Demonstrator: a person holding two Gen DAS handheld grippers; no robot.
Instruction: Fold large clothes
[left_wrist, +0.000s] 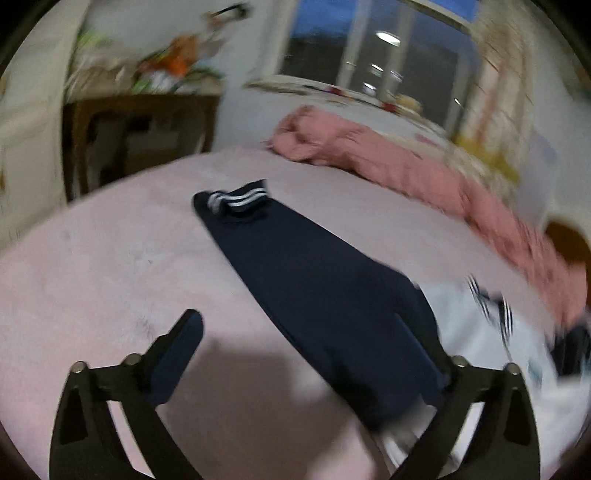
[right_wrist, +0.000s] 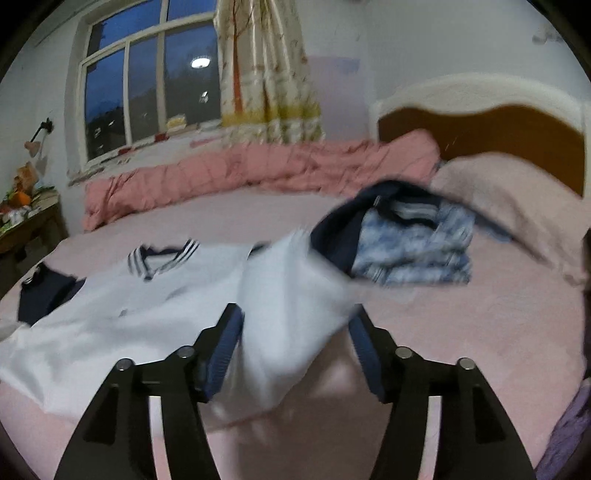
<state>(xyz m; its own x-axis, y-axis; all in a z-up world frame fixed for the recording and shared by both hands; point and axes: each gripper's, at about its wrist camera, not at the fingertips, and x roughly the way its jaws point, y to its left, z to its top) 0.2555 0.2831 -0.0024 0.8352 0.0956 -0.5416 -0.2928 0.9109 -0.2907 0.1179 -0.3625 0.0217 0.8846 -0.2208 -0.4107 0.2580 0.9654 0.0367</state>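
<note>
The bed (right_wrist: 480, 314) carries a white sweater (right_wrist: 122, 295) with navy sleeves, spread flat but rumpled; it looks soft, light and floppy, best pinched at a hem or cuff. The left gripper (left_wrist: 299, 354) has its jaws wide apart, holding nothing, over the navy sleeve (left_wrist: 314, 280). The right gripper (right_wrist: 295, 336) jaws flank a raised white fold (right_wrist: 291, 325); whether they pinch it I cannot tell.

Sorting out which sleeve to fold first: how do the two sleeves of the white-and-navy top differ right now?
The left sleeve lies flat and straight on the bed; the right sleeve is lifted and bunched between the right gripper jaws. The left shows mostly navy, the right mostly white. Both end in navy.
</note>
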